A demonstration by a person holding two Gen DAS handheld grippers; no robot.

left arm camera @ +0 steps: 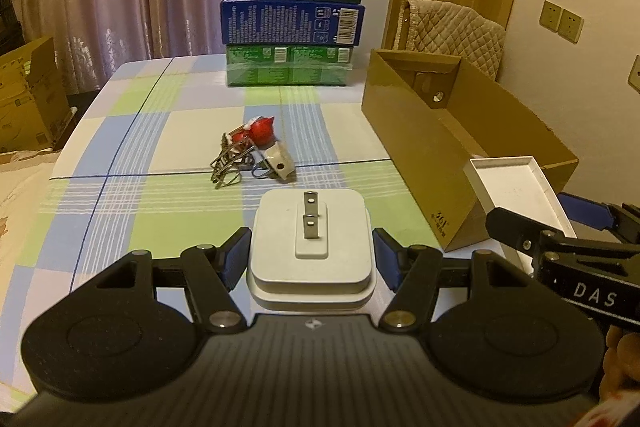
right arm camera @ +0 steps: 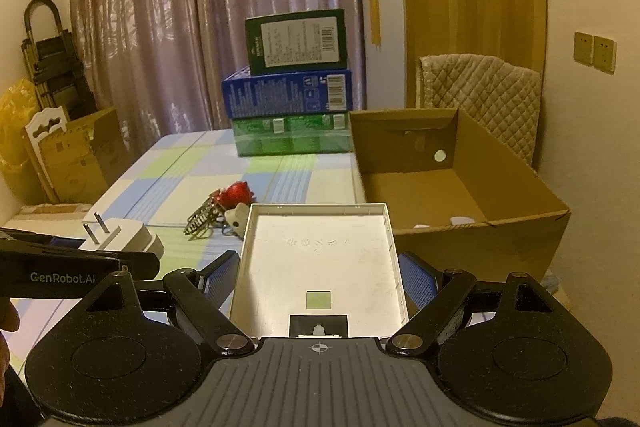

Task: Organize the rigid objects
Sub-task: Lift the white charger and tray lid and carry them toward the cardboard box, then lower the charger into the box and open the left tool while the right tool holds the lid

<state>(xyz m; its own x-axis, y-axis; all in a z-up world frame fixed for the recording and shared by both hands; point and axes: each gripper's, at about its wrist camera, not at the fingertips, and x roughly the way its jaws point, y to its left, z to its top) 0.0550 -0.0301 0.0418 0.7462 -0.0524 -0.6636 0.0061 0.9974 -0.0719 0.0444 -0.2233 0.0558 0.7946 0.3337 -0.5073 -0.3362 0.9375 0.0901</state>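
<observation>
My left gripper [left arm camera: 311,259] is shut on a white plug adapter [left arm camera: 311,247], its two metal prongs pointing up, held just above the checked tablecloth; the adapter also shows in the right wrist view [right arm camera: 124,237]. My right gripper [right arm camera: 318,281] is shut on a white shallow plastic tray [right arm camera: 318,259], held level in front of the open cardboard box [right arm camera: 460,187]; the tray [left arm camera: 520,195] and the box [left arm camera: 440,147] also show in the left wrist view. A pile of small items with a red ornament [left arm camera: 260,131] lies mid-table.
A stack of green, blue and dark green boxes [left arm camera: 292,27] stands at the table's far edge. A padded chair [right arm camera: 480,87] is behind the cardboard box. More cardboard boxes [right arm camera: 76,155] stand on the floor at the left.
</observation>
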